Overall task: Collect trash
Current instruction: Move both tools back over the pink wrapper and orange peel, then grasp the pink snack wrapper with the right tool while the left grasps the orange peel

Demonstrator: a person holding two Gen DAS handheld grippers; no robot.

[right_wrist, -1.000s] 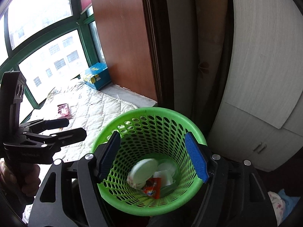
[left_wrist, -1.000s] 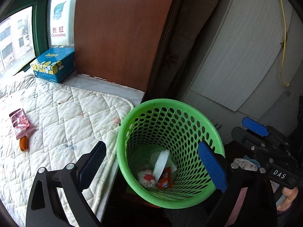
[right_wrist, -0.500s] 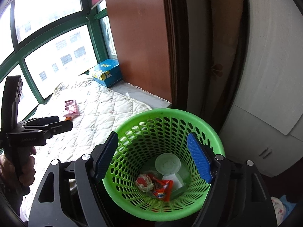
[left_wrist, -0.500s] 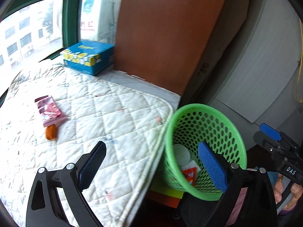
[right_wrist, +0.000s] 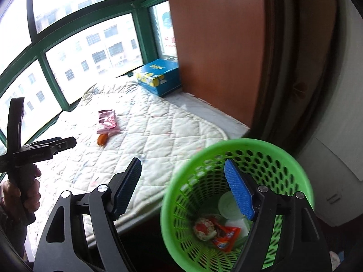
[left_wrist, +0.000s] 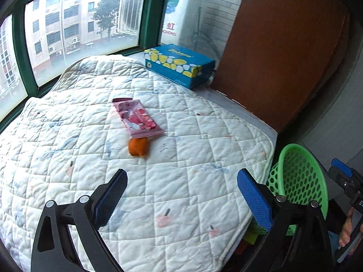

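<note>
Centrally on the quilted bed (left_wrist: pixel 192 181) lies a pink wrapper (left_wrist: pixel 137 119), an orange scrap (left_wrist: pixel 138 147) touching its near end, both well apart from every edge. The left gripper (left_wrist: pixel 180 189) hovers level over the bed's near side, jaws spread wide and holding nothing, with bare quilt between it and the wrapper. The right gripper (right_wrist: pixel 182 187), equally spread and empty, hangs above the green basket (right_wrist: pixel 226 147) off the bed's right corner, wrappers inside. A blue box (left_wrist: pixel 179 64) sits at the far edge.
</note>
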